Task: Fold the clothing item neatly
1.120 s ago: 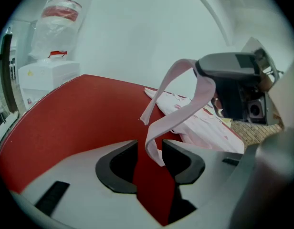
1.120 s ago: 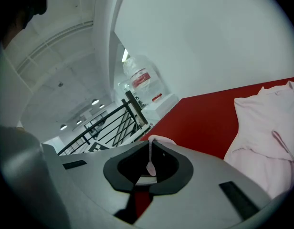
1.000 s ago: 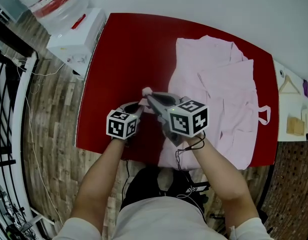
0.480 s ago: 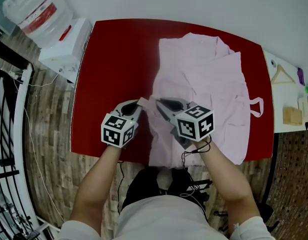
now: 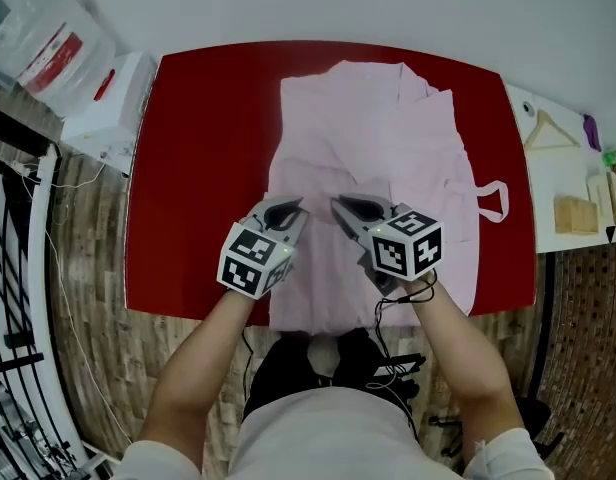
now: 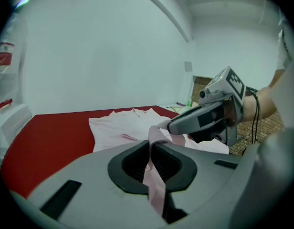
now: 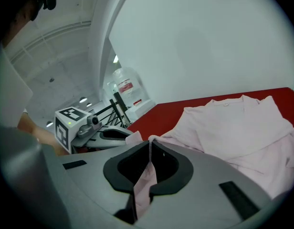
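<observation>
A pale pink garment (image 5: 388, 158) lies spread on the red table (image 5: 198, 168), its lower edge hanging over the near side. Both grippers hover over its near left part, tips close together. My left gripper (image 5: 296, 207) is shut on a narrow pink strip of the garment (image 6: 154, 185), which runs up between its jaws. My right gripper (image 5: 339, 206) is shut on a pink fold of the same cloth (image 7: 146, 175). In the left gripper view the right gripper (image 6: 204, 118) points in from the right; in the right gripper view the left gripper (image 7: 97, 132) lies at the left.
A white water dispenser (image 5: 108, 98) with a bottle stands off the table's far left corner. A black railing (image 5: 18, 268) runs along the left. To the right, a white side table (image 5: 548, 183) carries a wooden hanger (image 5: 548, 128) and wooden blocks (image 5: 573, 213). A pink tie loop (image 5: 493, 200) lies at the garment's right edge.
Both grippers have carried the pink cloth from over the bare red table to the right, onto the garment. Their tips now stand slightly further apart.
</observation>
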A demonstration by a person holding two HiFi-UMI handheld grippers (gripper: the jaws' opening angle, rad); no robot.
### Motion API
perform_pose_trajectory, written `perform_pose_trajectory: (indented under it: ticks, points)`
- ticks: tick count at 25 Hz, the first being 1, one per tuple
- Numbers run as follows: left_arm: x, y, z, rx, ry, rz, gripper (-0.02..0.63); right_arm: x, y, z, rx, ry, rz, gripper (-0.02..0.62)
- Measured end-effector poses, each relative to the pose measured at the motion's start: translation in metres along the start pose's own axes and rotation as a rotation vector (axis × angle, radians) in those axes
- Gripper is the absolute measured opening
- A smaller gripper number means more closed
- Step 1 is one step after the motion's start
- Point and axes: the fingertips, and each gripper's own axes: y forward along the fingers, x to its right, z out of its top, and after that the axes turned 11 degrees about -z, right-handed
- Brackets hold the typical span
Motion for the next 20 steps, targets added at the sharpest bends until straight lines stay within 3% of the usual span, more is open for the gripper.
perform_pose_trajectory:
  ticks: [12,16,20]
  points:
    - [0.04,0.084,-0.035,-0.216,0.043,-0.087,0.018,0.101,-0.025,-0.049,-0.055,0.079,-0.131,0.028]
    - [0.052,0.097,-0.056,-0.317,0.063,-0.126,0.11,0.136,-0.028,-0.083,-0.129,0.054,-0.219,0.029]
    - [0.057,0.098,-0.071,-0.358,0.066,-0.151,0.152,0.157,-0.029,-0.11,-0.195,-0.009,-0.287,0.029]
